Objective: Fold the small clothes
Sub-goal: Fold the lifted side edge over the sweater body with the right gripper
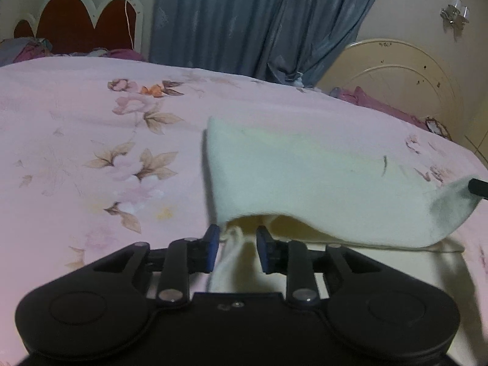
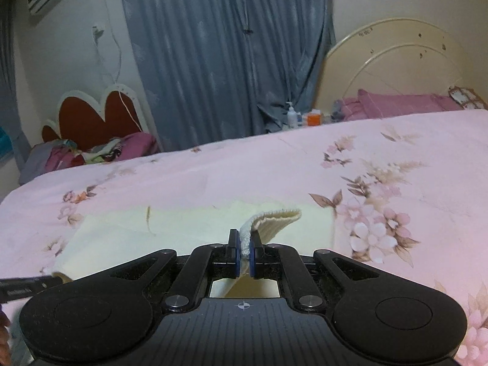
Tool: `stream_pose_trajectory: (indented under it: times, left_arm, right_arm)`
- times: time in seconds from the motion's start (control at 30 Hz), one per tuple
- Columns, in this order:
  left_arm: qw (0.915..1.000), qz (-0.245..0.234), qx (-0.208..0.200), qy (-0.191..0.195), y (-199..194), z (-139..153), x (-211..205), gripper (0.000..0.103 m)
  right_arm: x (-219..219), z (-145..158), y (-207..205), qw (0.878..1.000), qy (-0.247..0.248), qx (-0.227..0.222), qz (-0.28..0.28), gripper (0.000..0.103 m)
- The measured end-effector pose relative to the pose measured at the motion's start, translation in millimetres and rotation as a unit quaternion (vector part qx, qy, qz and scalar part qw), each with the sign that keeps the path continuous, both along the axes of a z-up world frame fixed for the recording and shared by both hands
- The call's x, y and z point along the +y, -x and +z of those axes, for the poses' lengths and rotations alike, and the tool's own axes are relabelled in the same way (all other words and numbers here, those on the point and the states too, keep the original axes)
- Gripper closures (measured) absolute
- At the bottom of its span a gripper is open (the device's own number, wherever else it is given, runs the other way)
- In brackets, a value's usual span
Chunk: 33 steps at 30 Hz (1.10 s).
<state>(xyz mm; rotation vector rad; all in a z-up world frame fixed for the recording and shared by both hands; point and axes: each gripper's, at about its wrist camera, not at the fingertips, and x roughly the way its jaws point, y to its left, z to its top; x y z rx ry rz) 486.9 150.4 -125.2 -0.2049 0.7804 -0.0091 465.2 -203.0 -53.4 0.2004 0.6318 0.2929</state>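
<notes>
A cream knitted garment (image 1: 305,177) lies on the pink floral bedsheet (image 1: 91,140), its near side raised off the bed. In the left wrist view my left gripper (image 1: 236,244) has its blue pads apart. A loose fold of the cream cloth (image 1: 233,253) hangs between them, and neither pad presses on it. In the right wrist view my right gripper (image 2: 244,244) is shut on the garment's ribbed edge (image 2: 274,222), which curls up beyond the fingertips. The rest of the garment (image 2: 183,222) spreads flat to the left.
A grey-blue curtain (image 2: 219,61) hangs behind the bed. A cream round headboard (image 2: 396,70) and pink pillows (image 2: 396,103) are at the right. A red scalloped headboard (image 2: 97,119) with piled clothes (image 2: 100,152) is at the left. Bottles (image 2: 302,117) stand by the curtain.
</notes>
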Motion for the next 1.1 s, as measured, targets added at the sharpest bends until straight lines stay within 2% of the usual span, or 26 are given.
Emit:
stream_pose_trajectory:
  times: [0.1, 0.23, 0.3, 0.37, 0.43, 0.6, 0.67, 0.73, 0.8, 0.9, 1.07, 1.1]
  left_arm:
    - [0.9999, 0.008, -0.004, -0.010, -1, 2, -8, 0.073]
    - [0.9987, 0.043, -0.010, 0.025, 1, 3, -8, 0.079]
    - [0.9984, 0.032, -0.017, 0.043, 8, 5, -12, 0.083]
    - [0.9993, 0.010, -0.025, 0.025, 11, 4, -22, 0.083]
    - [0.9995, 0.010, -0.019, 0.022, 4, 0, -25, 0.083]
    - [0.9990, 0.043, -0.013, -0.001, -21, -10, -22, 0.083]
    - [0.9976, 0.068, -0.009, -0.007, -27, -16, -13, 0.086]
    - [0.9955, 0.089, -0.008, 0.033, -23, -19, -1, 0.087]
    - [0.9950, 0.096, -0.011, 0.024, -16, -18, -4, 0.088]
    - [0.9925, 0.115, -0.011, 0.038, -8, -18, -3, 0.089]
    - [0.9898, 0.128, 0.017, 0.061, 1, -12, 5, 0.089]
    - [0.9892, 0.135, 0.018, 0.055, 7, -12, 7, 0.089]
  right_arm:
    - [-1, -1, 1, 1.000, -0.004, 0.004, 0.006, 0.098]
    - [0, -9, 1, 1.000, -0.003, 0.016, 0.011, 0.098]
    - [-2, -13, 3, 1.000, -0.007, 0.021, 0.008, 0.098]
    - [-5, -15, 3, 1.000, -0.012, 0.024, 0.005, 0.098]
    - [-8, -17, 3, 0.999, -0.015, 0.028, 0.003, 0.098]
    - [-10, -21, 3, 0.999, -0.022, 0.035, 0.002, 0.098]
    - [-13, -19, 7, 0.999, -0.022, 0.025, -0.007, 0.098]
    - [-20, -11, 11, 0.999, -0.034, 0.009, -0.017, 0.098]
    - [-24, -3, 15, 0.999, -0.035, -0.005, -0.015, 0.098]
    - [-25, -2, 13, 1.000, -0.025, -0.002, -0.009, 0.098]
    - [-29, -3, 13, 1.000, -0.026, -0.004, -0.012, 0.098]
    - [-29, -5, 12, 1.000, -0.025, -0.003, -0.011, 0.098]
